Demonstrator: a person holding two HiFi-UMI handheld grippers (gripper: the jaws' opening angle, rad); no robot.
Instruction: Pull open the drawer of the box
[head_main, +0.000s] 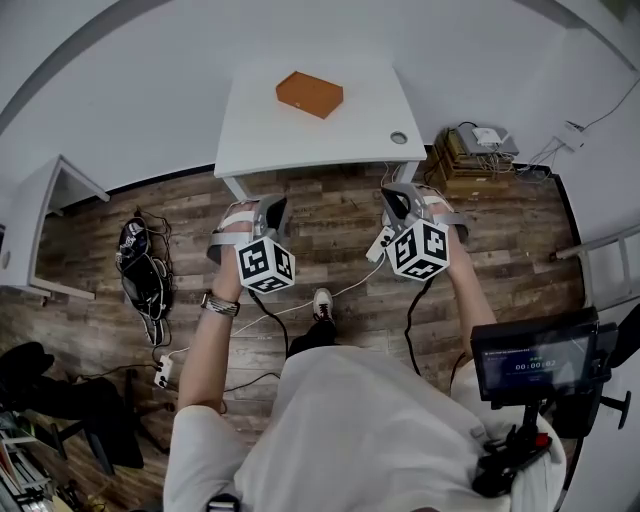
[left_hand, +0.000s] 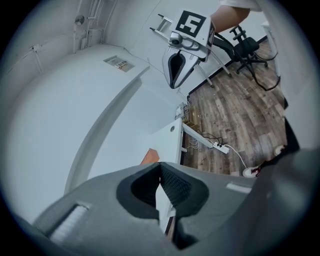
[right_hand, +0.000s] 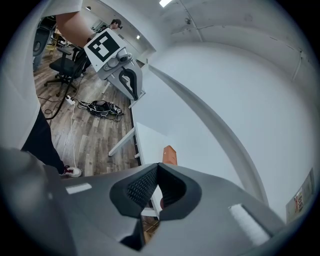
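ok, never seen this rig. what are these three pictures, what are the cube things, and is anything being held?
There is no robot here. A person wears a camera on the head and holds a two-jaw gripper in each hand. The head view looks steeply down at both: the left gripper and the right gripper. The cube with square markers on each one is part of that gripper. The other two pictures come from a wide-angle camera riding on each gripper and looking along its own jaws. In both views the jaws are together with nothing between them, so nothing is held. Ahead stands a white rectangular table. On it lies a flat orange-brown rectangular box, well apart from both grippers.
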